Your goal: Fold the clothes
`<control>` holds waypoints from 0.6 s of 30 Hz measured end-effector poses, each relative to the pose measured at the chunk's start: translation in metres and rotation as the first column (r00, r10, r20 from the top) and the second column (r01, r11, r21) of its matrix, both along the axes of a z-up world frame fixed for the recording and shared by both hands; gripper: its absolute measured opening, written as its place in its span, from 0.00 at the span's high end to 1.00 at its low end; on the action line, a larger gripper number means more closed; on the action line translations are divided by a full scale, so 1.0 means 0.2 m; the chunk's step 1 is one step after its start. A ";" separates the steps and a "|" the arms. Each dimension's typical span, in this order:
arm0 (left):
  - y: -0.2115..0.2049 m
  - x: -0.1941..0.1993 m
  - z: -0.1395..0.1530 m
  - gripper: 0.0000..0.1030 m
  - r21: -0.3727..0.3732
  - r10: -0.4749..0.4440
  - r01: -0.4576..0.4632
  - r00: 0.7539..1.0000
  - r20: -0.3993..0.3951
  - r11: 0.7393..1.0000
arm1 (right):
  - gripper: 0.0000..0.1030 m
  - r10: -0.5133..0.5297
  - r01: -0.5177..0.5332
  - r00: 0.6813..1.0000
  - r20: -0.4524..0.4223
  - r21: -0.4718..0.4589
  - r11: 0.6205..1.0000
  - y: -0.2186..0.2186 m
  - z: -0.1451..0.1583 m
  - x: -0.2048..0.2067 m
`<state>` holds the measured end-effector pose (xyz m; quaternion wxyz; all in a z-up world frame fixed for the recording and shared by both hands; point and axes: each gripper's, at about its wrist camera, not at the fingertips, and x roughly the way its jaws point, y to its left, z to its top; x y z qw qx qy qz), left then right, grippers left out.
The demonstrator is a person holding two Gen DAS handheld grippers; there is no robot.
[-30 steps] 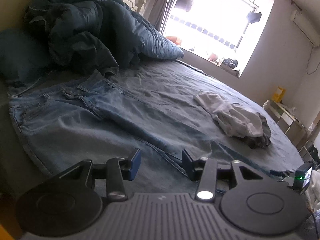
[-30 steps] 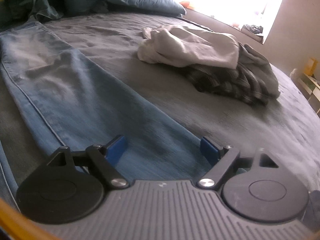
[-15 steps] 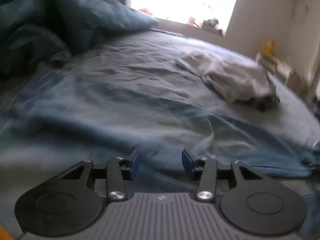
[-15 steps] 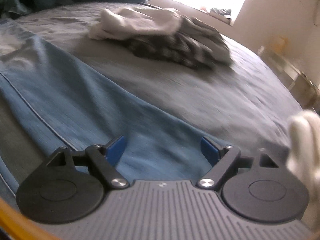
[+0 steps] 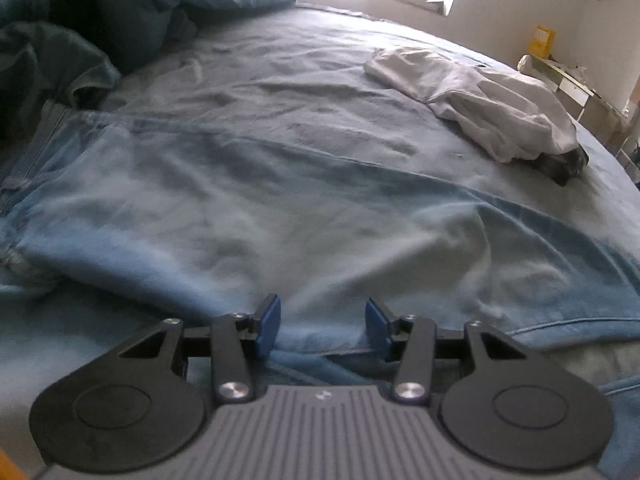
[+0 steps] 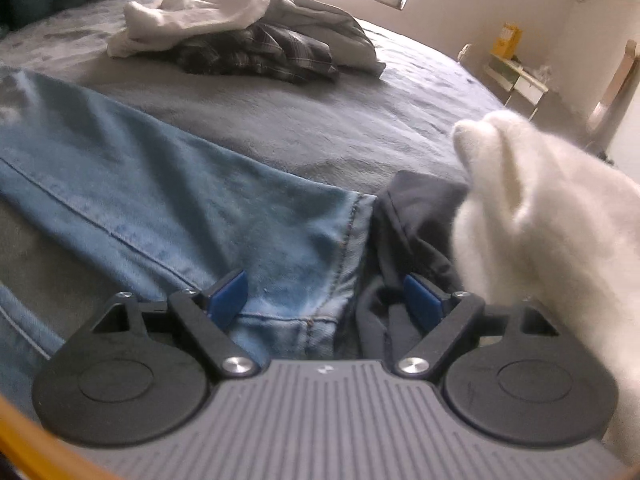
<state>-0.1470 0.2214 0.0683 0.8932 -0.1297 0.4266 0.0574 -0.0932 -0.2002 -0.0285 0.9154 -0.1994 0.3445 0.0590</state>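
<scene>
A pair of light blue jeans [image 5: 280, 208] lies flat across the grey bed sheet [image 5: 320, 80]. My left gripper [image 5: 324, 320] hovers low over the thigh part, pointing steeply down, open, with only flat denim under the gap. In the right wrist view one jeans leg [image 6: 168, 200] runs from the left to its hem [image 6: 352, 248]. My right gripper [image 6: 324, 300] stands wide open over that hem, its pads clear of the cloth. A dark garment [image 6: 412, 220] lies crumpled right beside the hem.
A white fluffy thing [image 6: 540, 200] rises close to the right gripper's right side. A pile of white and plaid clothes [image 6: 248, 40] lies farther out on the bed. A teal duvet [image 5: 120, 12] is heaped at the far left. A low shelf [image 6: 516, 76] stands beyond the bed's edge.
Both grippers have moved right along the jeans. The left one left the waistband and sank closer to the denim. The right one reached the hem, and the dark garment and white fluffy thing came into view.
</scene>
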 end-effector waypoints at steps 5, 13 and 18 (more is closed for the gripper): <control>0.21 -0.01 0.14 0.45 -0.165 0.094 -0.095 0.995 -0.012 0.982 | 0.17 -0.005 0.005 1.000 0.000 -0.006 1.000 0.00 -0.02 0.03; 0.74 0.10 0.42 0.35 -0.032 0.305 -0.304 0.952 0.034 0.952 | 0.18 -0.053 0.057 0.998 -0.031 0.139 0.989 -0.07 0.06 0.07; 1.06 0.31 0.40 0.35 -0.016 0.433 -0.433 0.901 0.009 0.901 | 0.17 -0.120 0.121 0.993 -0.013 0.204 0.972 -0.08 0.04 0.17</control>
